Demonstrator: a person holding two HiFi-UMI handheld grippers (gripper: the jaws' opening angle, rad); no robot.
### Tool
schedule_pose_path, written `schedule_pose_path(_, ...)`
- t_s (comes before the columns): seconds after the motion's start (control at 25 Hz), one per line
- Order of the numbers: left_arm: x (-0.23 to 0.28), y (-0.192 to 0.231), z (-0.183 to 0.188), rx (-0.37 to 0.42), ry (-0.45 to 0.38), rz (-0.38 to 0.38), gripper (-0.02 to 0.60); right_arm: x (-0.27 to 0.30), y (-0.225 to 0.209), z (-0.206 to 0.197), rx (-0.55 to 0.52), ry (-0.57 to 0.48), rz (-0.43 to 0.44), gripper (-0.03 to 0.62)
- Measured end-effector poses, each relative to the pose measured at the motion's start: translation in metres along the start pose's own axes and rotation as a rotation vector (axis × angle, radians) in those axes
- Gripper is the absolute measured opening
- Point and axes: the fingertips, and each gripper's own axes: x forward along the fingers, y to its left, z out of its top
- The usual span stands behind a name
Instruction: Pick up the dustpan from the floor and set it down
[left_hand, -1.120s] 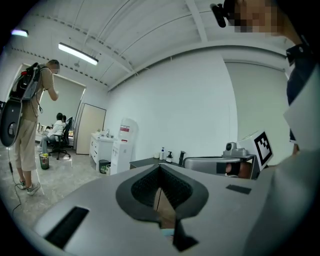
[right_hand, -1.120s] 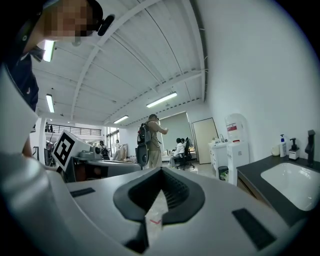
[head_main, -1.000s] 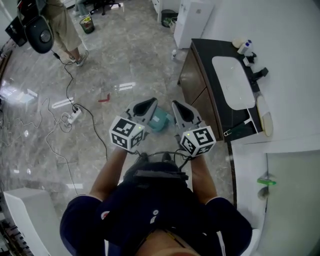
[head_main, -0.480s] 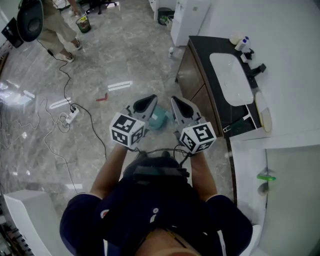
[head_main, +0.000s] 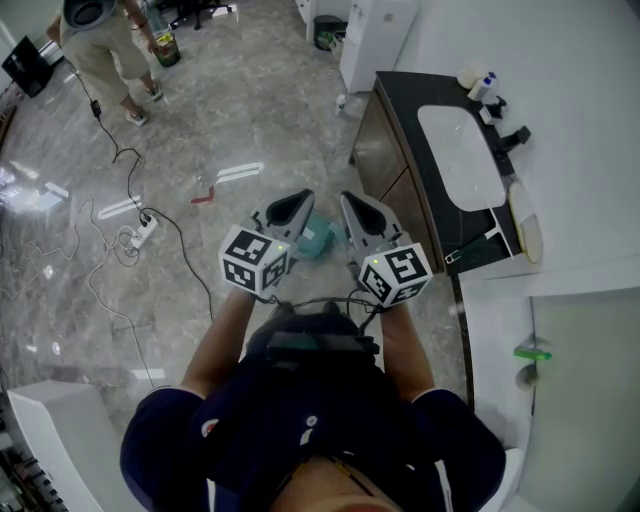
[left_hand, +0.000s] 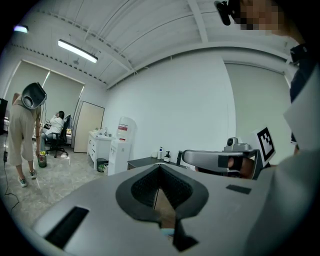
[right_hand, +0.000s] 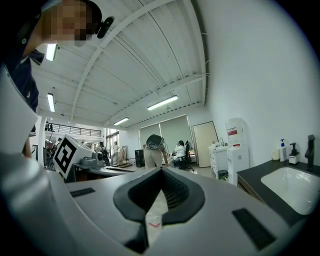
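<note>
Little is changed since the earlier frames: only the bystander (head_main: 100, 40) at the far end of the floor (head_main: 200, 120) is shifted to the right, while both grippers are kept in place. The left gripper (head_main: 296, 206) and the right gripper (head_main: 356, 208) are held level and side by side, each with its jaws closed together on nothing. The dustpan (head_main: 318, 238) (a teal piece, only partly seen) is lying on the floor below, between the two. Its left part is covered by the left gripper, which is judged slightly nearer. A downward reach is therefore needed. Its long axis and its pointing cannot be told, since the handle is hidden.
</note>
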Motion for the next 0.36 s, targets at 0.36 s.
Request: schedule_pose_path(0.36, 0.0011, -0.0014, -0.0014, 0.000, 0.004, -0.004, 0.012, -0.0009, -0.0006, 0.0008, 0.001, -0.001, -0.002, 0.006)
